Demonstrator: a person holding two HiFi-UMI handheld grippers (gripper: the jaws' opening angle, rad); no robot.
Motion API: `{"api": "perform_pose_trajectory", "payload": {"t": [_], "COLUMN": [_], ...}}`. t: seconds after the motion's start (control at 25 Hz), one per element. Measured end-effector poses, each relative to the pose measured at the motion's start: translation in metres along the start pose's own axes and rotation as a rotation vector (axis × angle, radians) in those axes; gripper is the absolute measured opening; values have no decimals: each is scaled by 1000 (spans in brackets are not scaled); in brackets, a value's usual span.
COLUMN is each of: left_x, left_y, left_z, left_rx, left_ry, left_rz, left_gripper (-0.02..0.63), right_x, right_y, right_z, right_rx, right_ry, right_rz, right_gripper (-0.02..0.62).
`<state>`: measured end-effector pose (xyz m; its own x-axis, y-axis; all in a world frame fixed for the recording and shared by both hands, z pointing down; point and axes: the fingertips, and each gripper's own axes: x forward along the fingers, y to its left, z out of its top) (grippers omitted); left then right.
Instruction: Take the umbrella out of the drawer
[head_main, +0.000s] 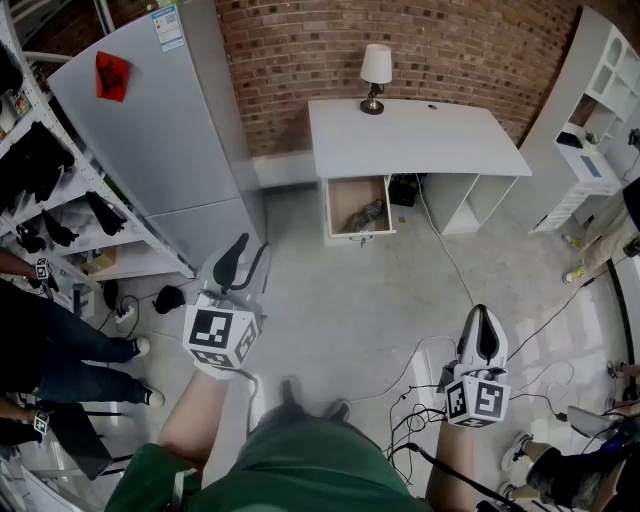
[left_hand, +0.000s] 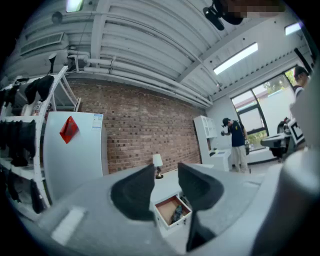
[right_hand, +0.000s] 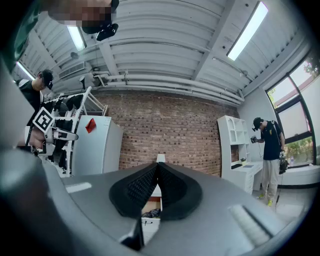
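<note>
Far across the floor stands a white desk (head_main: 415, 135) with its drawer (head_main: 335, 205) pulled out. A dark folded umbrella (head_main: 367, 213) lies inside the drawer. My left gripper (head_main: 248, 255) is held level well short of the desk, its jaws a little apart and empty. Its own view looks through that gap at the drawer (left_hand: 167, 206) and the umbrella (left_hand: 178, 212). My right gripper (head_main: 482, 318) hovers at the lower right, shut on nothing. Below its pads (right_hand: 145, 185) the drawer (right_hand: 149, 222) and the umbrella (right_hand: 151, 213) show small and far away.
A grey fridge (head_main: 170, 130) and a rack of dark goods (head_main: 40, 190) line the left. Cables (head_main: 440, 260) trail over the floor from the desk toward my feet. A white shelf unit (head_main: 595, 130) stands at the right. A lamp (head_main: 375, 75) sits on the desk. People stand at both sides.
</note>
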<state>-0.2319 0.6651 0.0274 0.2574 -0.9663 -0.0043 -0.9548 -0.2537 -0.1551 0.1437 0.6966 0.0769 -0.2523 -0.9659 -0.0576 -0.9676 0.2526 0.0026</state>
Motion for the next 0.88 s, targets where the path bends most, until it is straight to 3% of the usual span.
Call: {"api": "perform_pose_trajectory", "payload": {"t": [0.4,0.72,0.88], "left_x": [-6,-4,9], "left_y": [15,17,23], "left_z": [1,2,-11], "left_rx": [-3,2,-10], "left_ry": [1,-1,25], "left_rz": [51,104,116], "left_gripper": [146,146,146], "right_x": [9,11,21], "right_y": [-12,-54,-64], "right_z": [-7,-17,-28], "right_rx": [28,80,92], "right_ry": [7,48,68], "right_rz": [-21,-59,-62], "right_gripper": [3,144,149]}}
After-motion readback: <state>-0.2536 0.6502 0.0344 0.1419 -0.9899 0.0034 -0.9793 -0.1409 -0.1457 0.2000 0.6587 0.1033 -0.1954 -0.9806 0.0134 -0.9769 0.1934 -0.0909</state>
